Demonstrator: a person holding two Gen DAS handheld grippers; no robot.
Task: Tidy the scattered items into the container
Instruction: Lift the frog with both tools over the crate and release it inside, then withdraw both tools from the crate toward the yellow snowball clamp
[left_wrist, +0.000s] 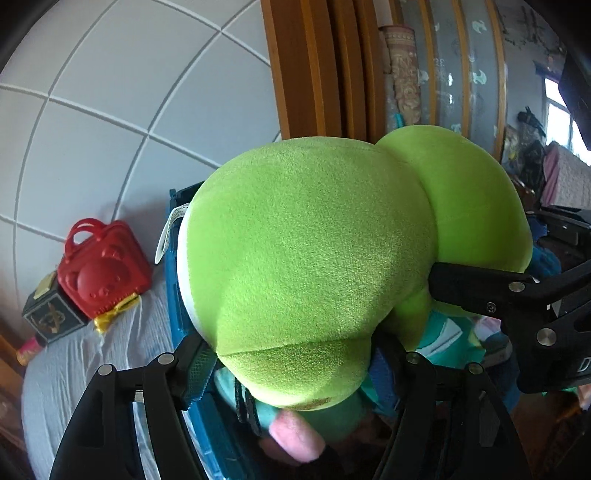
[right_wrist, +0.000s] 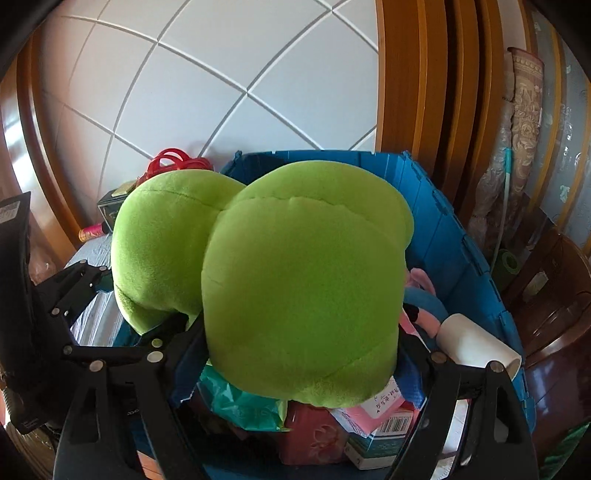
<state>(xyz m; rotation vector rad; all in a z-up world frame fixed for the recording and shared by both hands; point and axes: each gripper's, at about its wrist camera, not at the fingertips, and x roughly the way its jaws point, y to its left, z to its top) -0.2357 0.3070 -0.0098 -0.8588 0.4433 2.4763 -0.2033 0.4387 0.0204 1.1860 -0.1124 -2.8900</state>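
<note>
Green plush (right_wrist: 295, 280) is being gripped w/ both jaws, left gripper (left_wrist: 291, 358) and right gripper (right_wrist: 299, 354), over blue container (right_wrist: 454, 236); red case (left_wrist: 103, 269) at 9 o'clock.

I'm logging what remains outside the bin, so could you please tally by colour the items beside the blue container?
Red: 1, the bear-face case
Dark: 1, the box
Pink: 1, the small tube
Total: 3, all on the cloth left of the blue container; the green plush is over it.

Both tools (left_wrist: 291, 365) (right_wrist: 299, 358) are matte black plastic with silver round rivets.
</note>
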